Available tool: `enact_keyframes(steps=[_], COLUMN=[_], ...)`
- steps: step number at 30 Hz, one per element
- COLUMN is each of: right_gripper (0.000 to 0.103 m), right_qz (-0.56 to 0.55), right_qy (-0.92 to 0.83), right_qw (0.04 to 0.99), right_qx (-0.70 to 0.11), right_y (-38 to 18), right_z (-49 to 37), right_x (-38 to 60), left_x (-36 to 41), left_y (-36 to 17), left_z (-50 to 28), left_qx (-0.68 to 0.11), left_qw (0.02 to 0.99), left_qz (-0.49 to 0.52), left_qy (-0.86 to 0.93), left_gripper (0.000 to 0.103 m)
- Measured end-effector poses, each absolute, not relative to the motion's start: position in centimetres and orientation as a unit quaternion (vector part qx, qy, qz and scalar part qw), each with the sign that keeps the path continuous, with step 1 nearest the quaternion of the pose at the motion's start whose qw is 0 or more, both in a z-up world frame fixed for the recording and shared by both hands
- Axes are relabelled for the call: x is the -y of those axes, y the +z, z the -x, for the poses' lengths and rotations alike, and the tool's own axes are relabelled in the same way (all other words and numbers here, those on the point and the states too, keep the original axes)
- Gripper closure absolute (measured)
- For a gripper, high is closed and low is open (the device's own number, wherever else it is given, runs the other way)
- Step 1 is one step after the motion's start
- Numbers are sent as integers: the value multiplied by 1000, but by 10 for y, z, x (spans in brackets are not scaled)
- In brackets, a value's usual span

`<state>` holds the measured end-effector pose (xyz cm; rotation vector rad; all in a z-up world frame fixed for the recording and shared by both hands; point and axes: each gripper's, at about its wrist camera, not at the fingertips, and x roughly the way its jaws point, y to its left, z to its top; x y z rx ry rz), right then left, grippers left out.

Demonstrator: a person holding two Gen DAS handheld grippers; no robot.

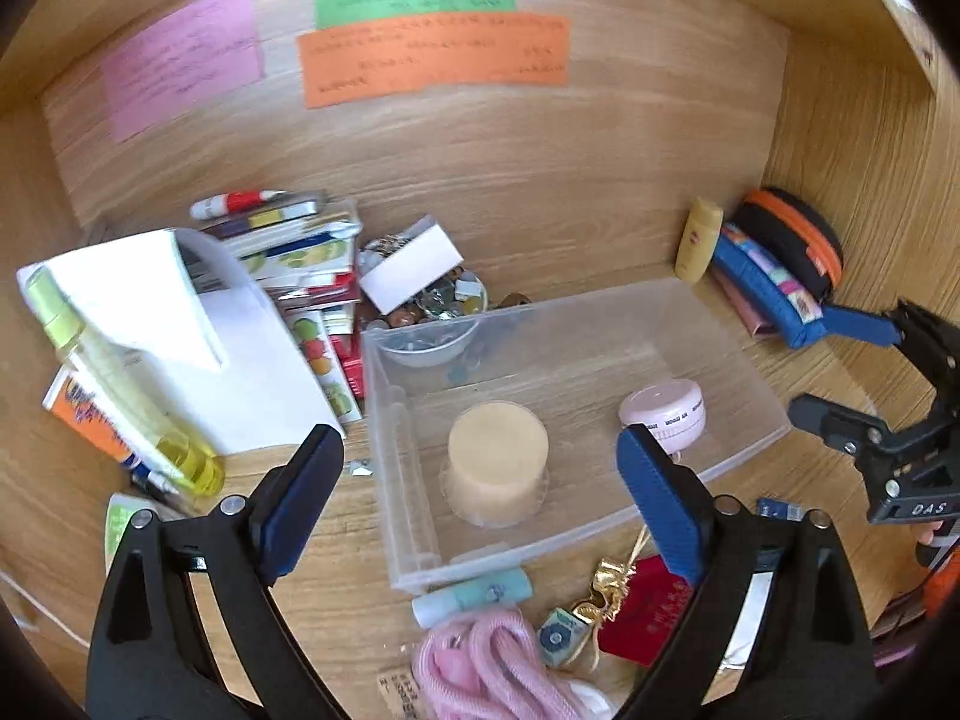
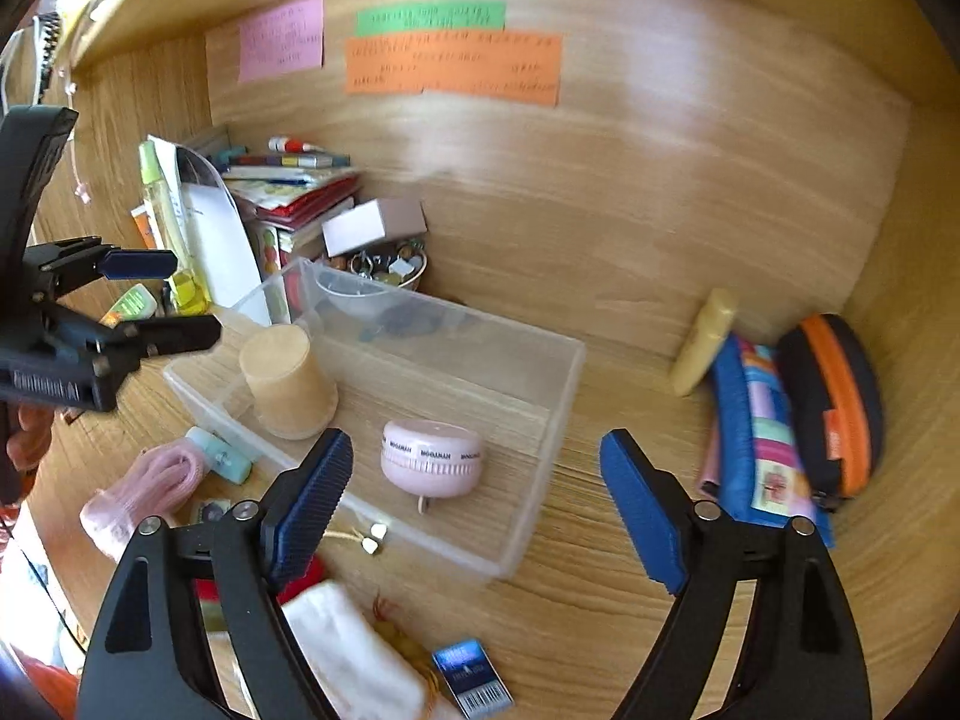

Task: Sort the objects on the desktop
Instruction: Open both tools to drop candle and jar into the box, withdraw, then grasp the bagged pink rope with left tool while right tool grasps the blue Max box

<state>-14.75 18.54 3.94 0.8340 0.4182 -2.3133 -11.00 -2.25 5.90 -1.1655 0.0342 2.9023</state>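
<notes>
A clear plastic bin (image 1: 690,324) is sitting on the wooden surface (image 2: 600,600), its long axis running left to right along the back wall. Two things are lying inside it: a beige cylindrical jar (image 1: 498,462) standing upright at the left and a round pink tape measure (image 2: 431,457) resting flat toward the right. The left tongs (image 1: 480,504) are hanging released above the bin's near edge, gripping nothing. The right tongs (image 2: 477,510) are likewise gaping, empty, over the bin's right end. Three paper notes are sticking to the wall: pink (image 2: 281,36), green (image 2: 429,17), orange (image 2: 453,67).
</notes>
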Motion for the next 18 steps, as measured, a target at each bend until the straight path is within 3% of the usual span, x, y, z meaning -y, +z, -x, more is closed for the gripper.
enact_keyframes(steps=[8,18], right_gripper=[16,16], right_qz=[-294,-327], right_qy=[-891,-892], right_qw=[301,253], right_qx=[-172,-181], right_y=[40,8], right_z=[120,112], right_x=[-212,-246], left_x=[34,30], left_y=[61,19], left_z=[82,71], left_qx=[10,15], left_qw=[-6,3], left_qz=[378,436], left_qy=[926,900], left_gripper=[9,9])
